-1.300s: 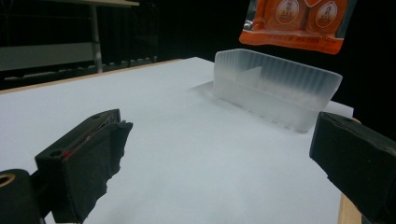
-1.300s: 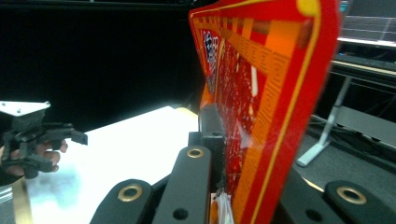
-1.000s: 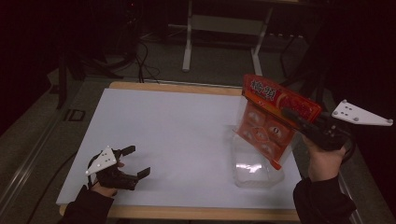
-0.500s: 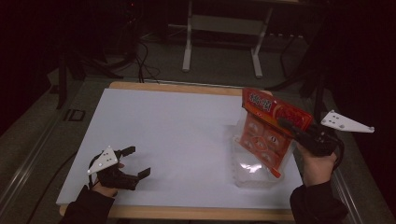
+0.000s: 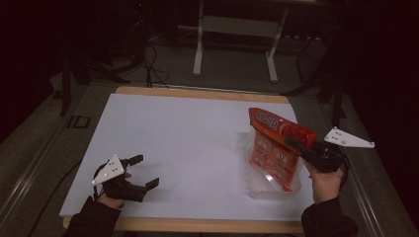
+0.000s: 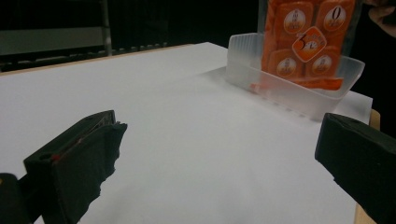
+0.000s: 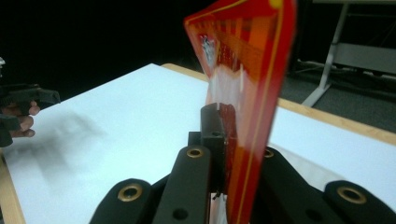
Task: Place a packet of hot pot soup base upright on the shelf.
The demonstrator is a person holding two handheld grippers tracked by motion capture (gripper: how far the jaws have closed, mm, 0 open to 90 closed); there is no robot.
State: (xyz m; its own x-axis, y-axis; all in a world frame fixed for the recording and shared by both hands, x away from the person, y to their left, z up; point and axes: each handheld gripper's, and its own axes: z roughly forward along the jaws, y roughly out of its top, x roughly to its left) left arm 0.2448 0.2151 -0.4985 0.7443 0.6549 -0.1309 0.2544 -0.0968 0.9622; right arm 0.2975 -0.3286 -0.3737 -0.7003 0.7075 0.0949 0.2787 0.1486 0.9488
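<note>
Packet [image 5: 272, 148] clamped edge-on between right gripper [image 5: 296, 145] jaws, bottom hanging inside tray [image 5: 257, 185] below them, likely for dropping in. Left gripper [image 5: 141, 172] idle on table [image 5: 188, 133], jaws spread, empty.

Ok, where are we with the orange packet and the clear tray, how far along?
Done: the right gripper is clamped on the orange snack packet. In hand: the packet's lower end sits inside the clear plastic tray, but it stands tilted, held up. Left: lower it flat into the tray and release. The left gripper rests open near the table's near left corner, holding nothing.
</note>
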